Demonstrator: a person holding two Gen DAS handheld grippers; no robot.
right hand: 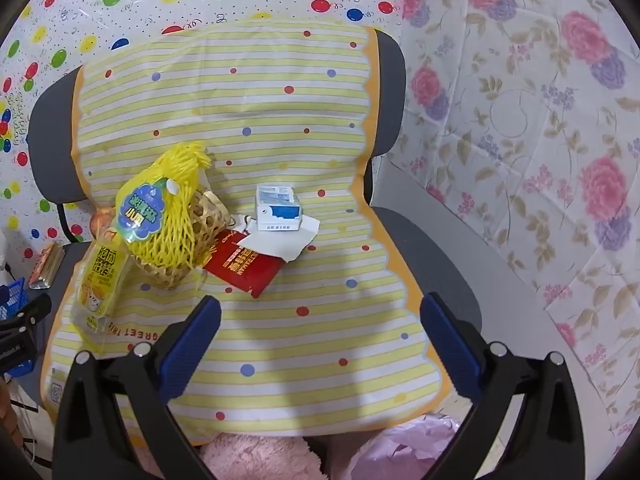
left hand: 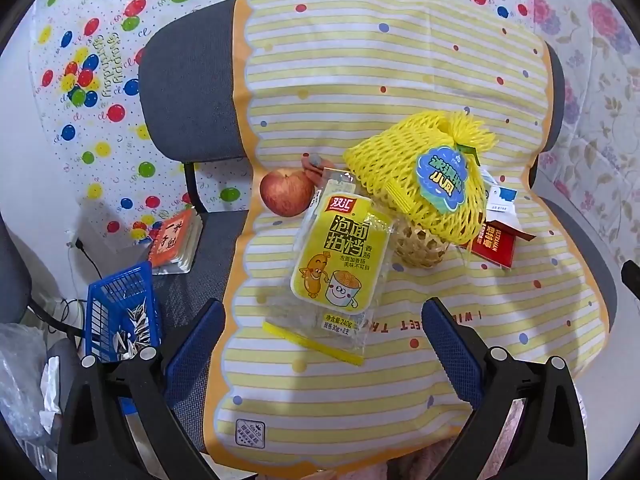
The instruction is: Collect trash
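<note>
Hovering with fingers spread wide and empty: left gripper, right gripper. Landmark: woven basket. Yellow foam net drapes it; sausage wrapper just left; red packet, white carton right.

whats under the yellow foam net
The yellow foam net lies draped over a small woven basket, which shows below its lower edge and through the mesh in the right wrist view. Whether anything is inside the basket cannot be seen, since the net covers its opening.
</note>
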